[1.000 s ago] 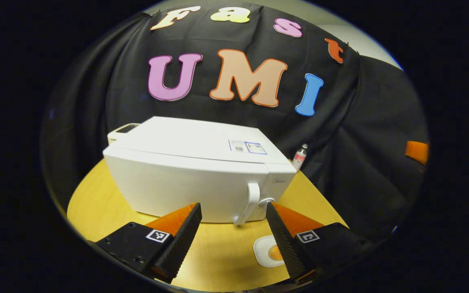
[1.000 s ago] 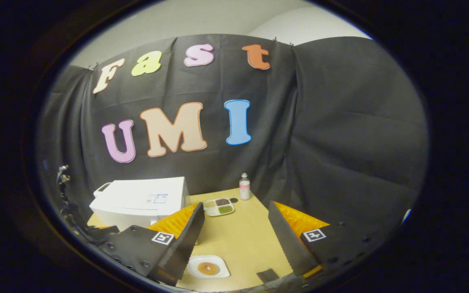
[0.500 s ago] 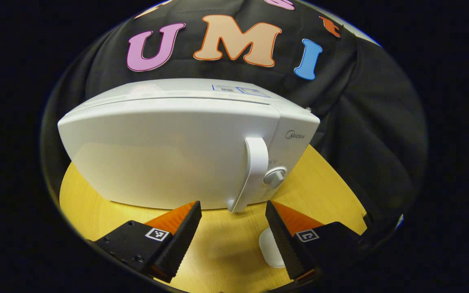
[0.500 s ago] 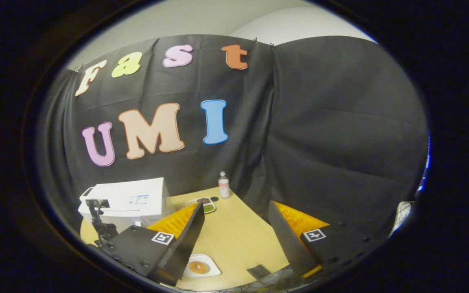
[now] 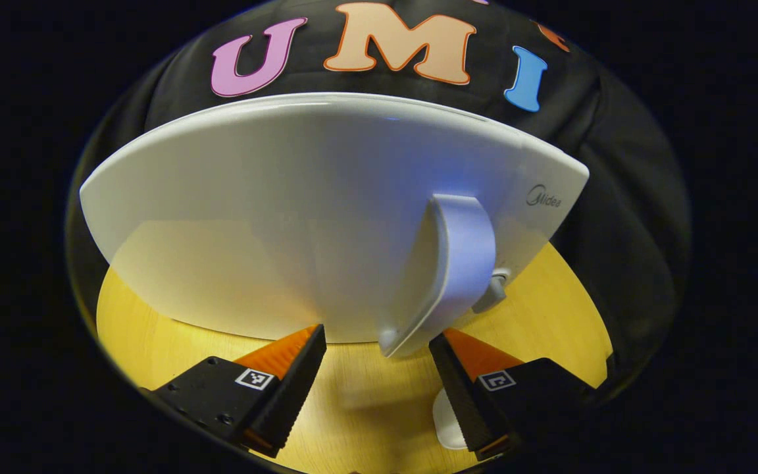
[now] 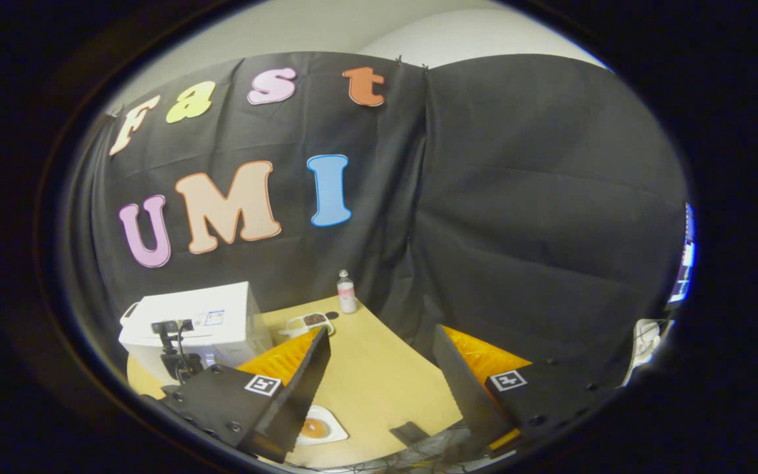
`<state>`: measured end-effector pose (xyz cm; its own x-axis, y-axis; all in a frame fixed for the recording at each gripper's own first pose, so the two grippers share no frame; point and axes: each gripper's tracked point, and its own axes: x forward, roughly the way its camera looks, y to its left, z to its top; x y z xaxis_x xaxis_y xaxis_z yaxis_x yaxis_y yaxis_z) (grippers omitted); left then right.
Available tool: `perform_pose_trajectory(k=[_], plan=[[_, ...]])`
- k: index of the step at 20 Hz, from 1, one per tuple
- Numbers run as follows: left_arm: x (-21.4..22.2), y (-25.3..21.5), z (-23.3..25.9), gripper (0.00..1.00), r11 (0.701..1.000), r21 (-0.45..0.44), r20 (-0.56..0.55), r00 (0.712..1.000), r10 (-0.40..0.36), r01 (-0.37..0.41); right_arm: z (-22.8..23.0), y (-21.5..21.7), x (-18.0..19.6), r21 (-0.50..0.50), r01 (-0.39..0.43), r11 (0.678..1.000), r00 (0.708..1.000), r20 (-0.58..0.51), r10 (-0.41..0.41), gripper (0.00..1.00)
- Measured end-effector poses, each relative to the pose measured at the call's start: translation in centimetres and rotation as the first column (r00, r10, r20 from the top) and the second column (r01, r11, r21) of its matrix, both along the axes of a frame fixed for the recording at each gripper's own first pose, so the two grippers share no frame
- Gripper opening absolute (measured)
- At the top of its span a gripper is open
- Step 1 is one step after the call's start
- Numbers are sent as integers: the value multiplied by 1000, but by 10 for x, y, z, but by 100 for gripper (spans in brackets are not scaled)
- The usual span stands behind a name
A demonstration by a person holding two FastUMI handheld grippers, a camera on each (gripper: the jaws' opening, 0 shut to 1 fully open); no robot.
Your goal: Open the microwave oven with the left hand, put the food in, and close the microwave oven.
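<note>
Microwave oven point(image 5: 300, 217), white, boxy, door shut: its upright curved handle point(image 5: 448, 270) stood just ahead of the left tongs point(image 5: 379, 375), released.

Plate point(image 5: 448, 421) half behind claw finger

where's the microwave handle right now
In the left gripper view the handle stands on the right part of the microwave door, beside the knob, its lower end just above the gap between the open left gripper jaws.

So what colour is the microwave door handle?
White, clearest in the left gripper view: handle.
</note>
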<state>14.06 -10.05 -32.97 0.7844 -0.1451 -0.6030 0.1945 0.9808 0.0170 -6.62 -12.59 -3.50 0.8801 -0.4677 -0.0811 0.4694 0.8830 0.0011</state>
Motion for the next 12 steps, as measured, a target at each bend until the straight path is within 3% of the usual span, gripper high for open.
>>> perform_pose_trajectory(k=[2,3,6,10,12], plan=[[0,0,-3,95,1000,-9,-10,1000,12,-12,-2,-2,0,3,-3,1000,1000,-6,3,92],[1,-1,-4,95,1000,-11,-12,1000,19,-19,-3,-3,1,5,-5,1000,1000,-9,5,98],[2,-5,-5,90,999,-20,-18,999,29,-29,-2,-9,2,8,-13,1000,1000,-8,13,98],[2,-22,-7,64,999,-42,-36,999,15,-16,-1,-13,4,8,-20,1000,1000,-9,20,98],[5,-26,-9,37,1000,-25,-47,999,16,-17,-3,-15,5,15,-23,1000,1000,-9,23,99]])
